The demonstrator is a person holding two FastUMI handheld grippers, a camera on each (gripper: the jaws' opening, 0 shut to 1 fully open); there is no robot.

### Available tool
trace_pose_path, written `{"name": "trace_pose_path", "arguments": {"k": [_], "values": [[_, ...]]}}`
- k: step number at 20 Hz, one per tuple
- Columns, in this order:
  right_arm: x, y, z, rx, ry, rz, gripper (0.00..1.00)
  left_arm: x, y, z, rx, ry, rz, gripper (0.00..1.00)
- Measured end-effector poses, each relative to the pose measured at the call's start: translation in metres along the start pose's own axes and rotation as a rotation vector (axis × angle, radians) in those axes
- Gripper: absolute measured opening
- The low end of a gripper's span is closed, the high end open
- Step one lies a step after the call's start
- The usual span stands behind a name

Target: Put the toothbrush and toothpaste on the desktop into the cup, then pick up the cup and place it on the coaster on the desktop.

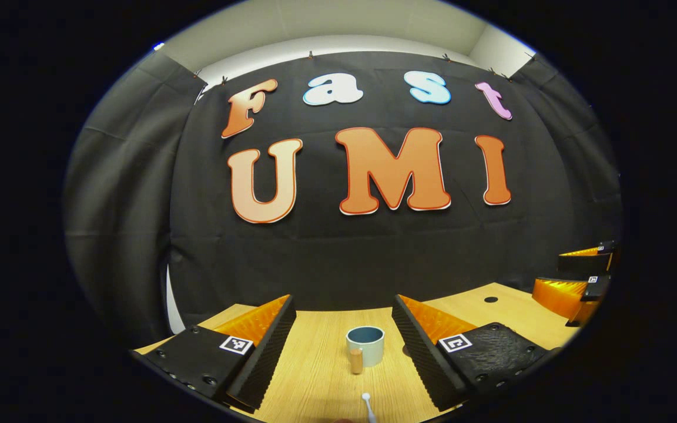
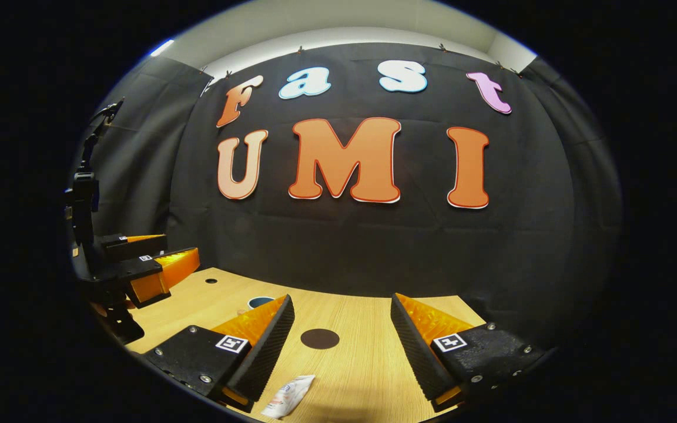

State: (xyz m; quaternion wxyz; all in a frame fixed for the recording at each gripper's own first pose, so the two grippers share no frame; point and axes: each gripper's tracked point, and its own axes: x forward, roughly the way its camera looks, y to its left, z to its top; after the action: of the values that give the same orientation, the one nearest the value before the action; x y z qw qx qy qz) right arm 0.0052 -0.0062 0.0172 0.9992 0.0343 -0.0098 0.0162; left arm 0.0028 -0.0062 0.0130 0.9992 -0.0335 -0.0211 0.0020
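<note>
In the left gripper view the left claw (image 1: pixel 343 346) stands wide and holds nothing. Nearest to it, at the lower edge between its fingers, lies the white toothbrush (image 1: pixel 368 406), only its head end visible, flat on the pale wood-grain tabletop (image 1: pixel 315 376). A little farther on stands the pale blue-grey ceramic cup (image 1: pixel 365 344) with a short wooden handle on its near side, upright and mouth up.

In the right gripper view the right claw (image 2: pixel 342 346) is likewise wide and empty. The white crumpled toothpaste tube (image 2: pixel 287 396) lies flat just beside its left finger, near the lower edge. Beyond it, well apart, the round dark-brown coaster (image 2: pixel 319 338) lies between the fingers' lines.

Nothing is in the cup yet, so the step in hand is judged to be the first pick. For the toothbrush, the left claw should dip low, close across the thin handle rather than the head, and lift before swinging to the cup, so the cup is not knocked. The tube is soft; pinch its body squarely.

The tabletop's far edge meets the black cloth wall, with bare wood between cup, coaster and edge. In the right gripper view the left claw shows far left, over the tabletop's left part; the two claws are well apart, leaving room.
</note>
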Motion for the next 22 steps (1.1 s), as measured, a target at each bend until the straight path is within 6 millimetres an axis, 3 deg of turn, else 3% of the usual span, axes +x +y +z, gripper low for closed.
{"name": "trace_pose_path", "arguments": {"k": [3, 6, 12, 22], "values": [[0.0, 0.002, -0.002, -0.005, 0.005, 0.004, 0.99, -0.002, -0.003, 0.0, 0.001, 0.003, -0.008, 1.0], [0.001, 0.012, -0.017, -0.006, 0.048, 0.029, 0.99, 0.0, -0.001, -0.009, -0.001, 0.037, -0.006, 1.0], [0.005, 0.044, -0.066, 0.004, 0.185, 0.112, 0.99, -0.001, -0.005, -0.065, -0.063, 0.222, -0.065, 0.99], [0.009, 0.062, -0.167, 0.024, 0.471, 0.142, 0.97, -0.006, -0.015, -0.172, -0.088, 0.576, -0.12, 0.99]]}}
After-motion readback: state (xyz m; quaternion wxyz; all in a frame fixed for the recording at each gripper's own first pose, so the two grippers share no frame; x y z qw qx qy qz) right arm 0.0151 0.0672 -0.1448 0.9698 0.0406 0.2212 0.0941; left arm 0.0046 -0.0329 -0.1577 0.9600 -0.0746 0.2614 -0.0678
